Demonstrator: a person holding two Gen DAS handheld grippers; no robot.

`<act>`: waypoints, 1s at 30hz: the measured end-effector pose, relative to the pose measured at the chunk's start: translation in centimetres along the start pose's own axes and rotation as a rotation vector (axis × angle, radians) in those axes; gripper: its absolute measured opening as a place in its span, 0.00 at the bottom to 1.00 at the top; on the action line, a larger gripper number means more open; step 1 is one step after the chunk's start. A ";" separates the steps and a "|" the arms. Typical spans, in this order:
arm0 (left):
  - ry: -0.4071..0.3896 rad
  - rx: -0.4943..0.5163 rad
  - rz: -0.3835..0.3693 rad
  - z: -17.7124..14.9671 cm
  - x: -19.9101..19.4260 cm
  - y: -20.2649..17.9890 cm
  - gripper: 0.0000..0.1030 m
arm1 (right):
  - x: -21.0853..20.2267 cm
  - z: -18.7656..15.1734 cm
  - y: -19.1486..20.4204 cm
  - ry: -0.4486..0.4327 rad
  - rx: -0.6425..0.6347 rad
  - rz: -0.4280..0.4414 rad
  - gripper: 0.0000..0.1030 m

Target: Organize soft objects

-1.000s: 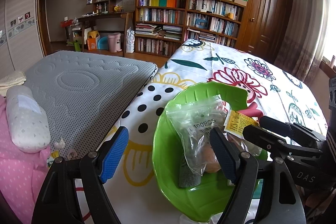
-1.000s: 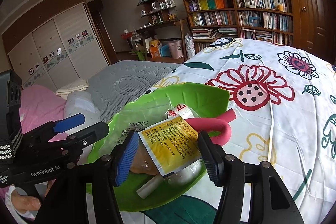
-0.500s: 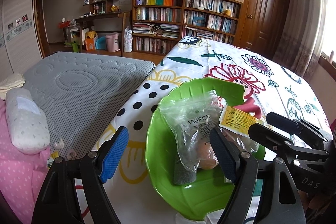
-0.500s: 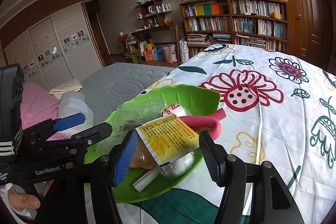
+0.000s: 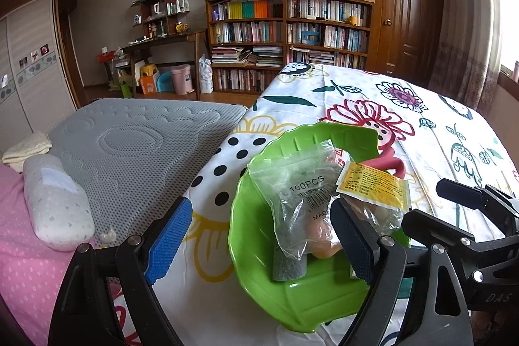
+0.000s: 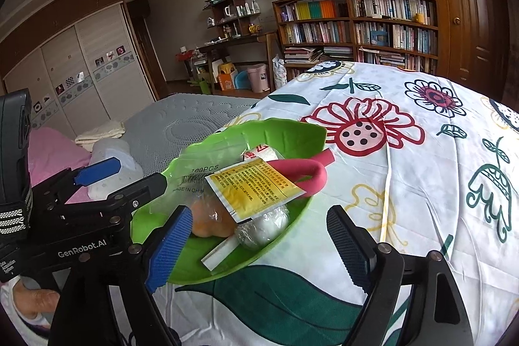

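Both grippers, left (image 5: 259, 242) and right (image 6: 259, 245), were spread wide and gripping nothing, hanging low in frame over the green bowl (image 6: 285, 132) on the floral sheet (image 6: 421, 184), which held a clear bag (image 5: 298, 193), yellow packet (image 6: 256, 187) and pink tube (image 6: 305, 174).

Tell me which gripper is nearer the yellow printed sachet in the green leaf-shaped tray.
Right, as far as the views show. The right gripper sits just below the yellow printed sachet, open around it. The left gripper, also open, is over the green leaf-shaped tray's opposite side, beside the clear zip bag.
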State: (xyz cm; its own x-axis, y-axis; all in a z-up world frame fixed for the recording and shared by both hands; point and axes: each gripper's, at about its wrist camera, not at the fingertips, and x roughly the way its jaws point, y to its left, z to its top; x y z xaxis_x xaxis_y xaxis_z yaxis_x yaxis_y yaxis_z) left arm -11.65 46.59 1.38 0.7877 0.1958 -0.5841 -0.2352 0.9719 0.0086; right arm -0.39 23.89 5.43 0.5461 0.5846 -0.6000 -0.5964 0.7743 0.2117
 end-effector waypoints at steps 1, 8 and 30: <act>-0.001 0.004 0.002 0.0 -0.1 -0.1 0.85 | -0.1 -0.1 0.1 0.001 -0.002 -0.003 0.87; -0.017 0.034 0.023 -0.2 -0.9 -0.5 0.86 | -0.7 -0.4 0.5 -0.008 -0.031 -0.049 1.00; -0.057 0.089 0.092 -1.0 -2.7 -1.1 0.94 | -2.9 -0.9 1.9 -0.144 -0.123 -0.258 1.00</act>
State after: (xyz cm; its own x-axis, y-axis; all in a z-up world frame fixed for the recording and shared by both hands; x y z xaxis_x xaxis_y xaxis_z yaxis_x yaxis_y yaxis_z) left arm -14.02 44.84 2.15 0.7965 0.2896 -0.5307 -0.2585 0.9567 0.1341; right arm -3.64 23.39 6.88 0.7611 0.4081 -0.5042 -0.4893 0.8715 -0.0333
